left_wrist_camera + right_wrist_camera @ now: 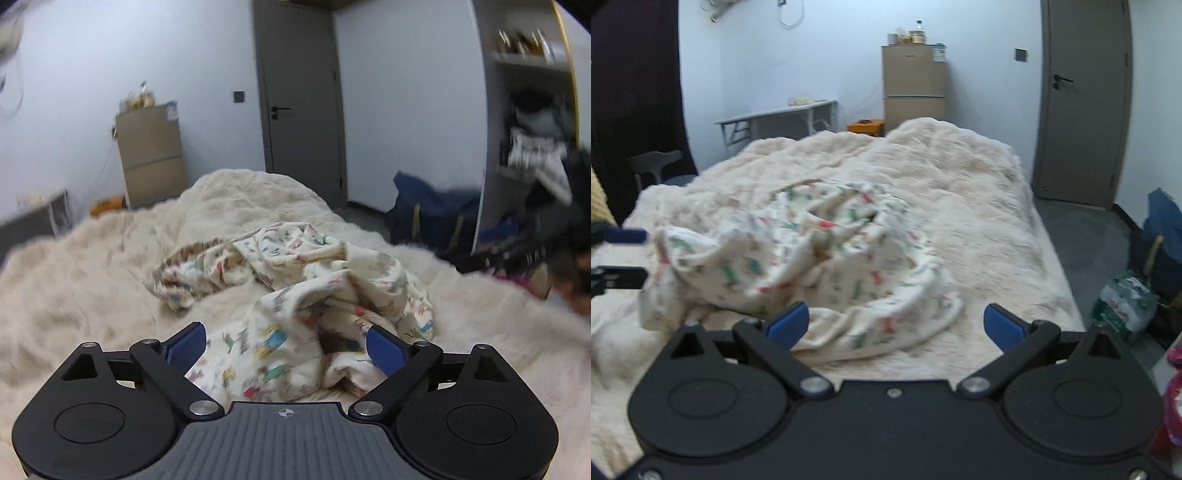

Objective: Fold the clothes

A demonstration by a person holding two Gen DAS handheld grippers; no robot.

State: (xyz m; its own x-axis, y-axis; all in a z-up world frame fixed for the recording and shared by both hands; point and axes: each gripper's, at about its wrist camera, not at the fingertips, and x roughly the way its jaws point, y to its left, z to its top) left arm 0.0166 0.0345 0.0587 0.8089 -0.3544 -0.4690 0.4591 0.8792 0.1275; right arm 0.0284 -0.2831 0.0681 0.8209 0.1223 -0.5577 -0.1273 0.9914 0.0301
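The left gripper point(284, 345) stood wide, empty, its blue pads point(186, 345) flanking the crumpled printed garment point(295, 295) heaped at 12 o'clock on the fluffy cream blanket point(92, 280). The right gripper point(895, 325) gaped likewise, holding nothing, the garment lying at 11 o'clock. Farther off, a grey door point(303, 103) stood closed.

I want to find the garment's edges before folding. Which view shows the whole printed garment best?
The right wrist view: the printed garment lies fully in frame on the blanket, outline visible though blurred. The left wrist view shows it closer, but the left gripper hides its near edge.
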